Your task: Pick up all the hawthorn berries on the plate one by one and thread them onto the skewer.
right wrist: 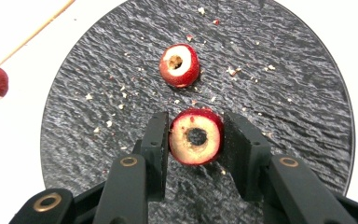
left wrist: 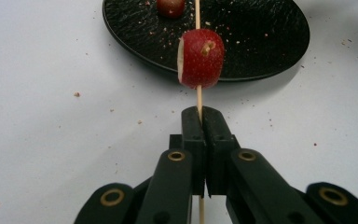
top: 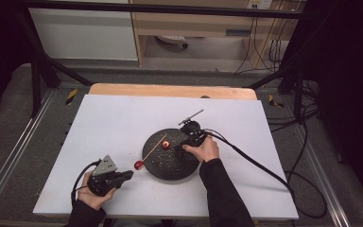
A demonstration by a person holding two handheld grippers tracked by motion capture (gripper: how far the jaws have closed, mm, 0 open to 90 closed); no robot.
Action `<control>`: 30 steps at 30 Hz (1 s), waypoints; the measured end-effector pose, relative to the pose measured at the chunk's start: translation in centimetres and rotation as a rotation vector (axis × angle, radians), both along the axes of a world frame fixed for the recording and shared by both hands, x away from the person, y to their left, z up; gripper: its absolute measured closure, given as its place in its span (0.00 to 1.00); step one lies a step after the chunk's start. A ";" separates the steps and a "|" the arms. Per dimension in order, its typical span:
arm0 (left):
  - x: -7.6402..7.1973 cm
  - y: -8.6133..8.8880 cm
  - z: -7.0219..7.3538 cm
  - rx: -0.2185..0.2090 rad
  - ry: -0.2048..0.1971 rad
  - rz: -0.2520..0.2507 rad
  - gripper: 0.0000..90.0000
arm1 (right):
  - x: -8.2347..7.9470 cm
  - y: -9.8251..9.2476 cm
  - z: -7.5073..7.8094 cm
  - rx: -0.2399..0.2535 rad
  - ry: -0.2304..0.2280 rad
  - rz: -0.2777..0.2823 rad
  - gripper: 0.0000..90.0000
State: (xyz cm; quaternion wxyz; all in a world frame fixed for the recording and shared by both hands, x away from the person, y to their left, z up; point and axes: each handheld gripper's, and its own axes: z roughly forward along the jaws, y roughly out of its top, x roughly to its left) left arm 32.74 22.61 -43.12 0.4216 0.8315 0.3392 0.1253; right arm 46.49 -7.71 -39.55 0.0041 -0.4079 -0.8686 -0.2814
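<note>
Left gripper beside red piece on skewer; right gripper over black plate on white surface.

- Wooden skewer: thin, one red cored fruit slice threaded on, just off the plate's rim.
- Second slice: loose on black round plate.
- Third slice: upright, hole showing.

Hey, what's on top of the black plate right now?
On the black plate lie one cored red fruit slice and scattered crumbs. The right gripper holds a second slice over it. Whether that slice touches the plate is hidden beneath it.
</note>
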 end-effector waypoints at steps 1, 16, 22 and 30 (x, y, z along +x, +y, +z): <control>0.0 0.0 0.0 -0.002 -0.001 0.000 0.98 | -0.1 -0.1 0.1 0.000 -0.002 -0.002 0.70; -0.1 -0.6 0.1 -0.018 -0.022 0.006 0.98 | -2.1 -1.9 1.0 0.145 -0.049 -0.070 0.70; -0.2 -0.9 0.1 -0.020 -0.032 0.013 0.98 | -3.1 -3.0 0.5 0.294 -0.088 -0.137 0.70; -0.4 -1.7 0.1 -0.019 -0.040 0.014 0.98 | -4.3 -4.9 -0.3 0.506 -0.137 -0.252 0.70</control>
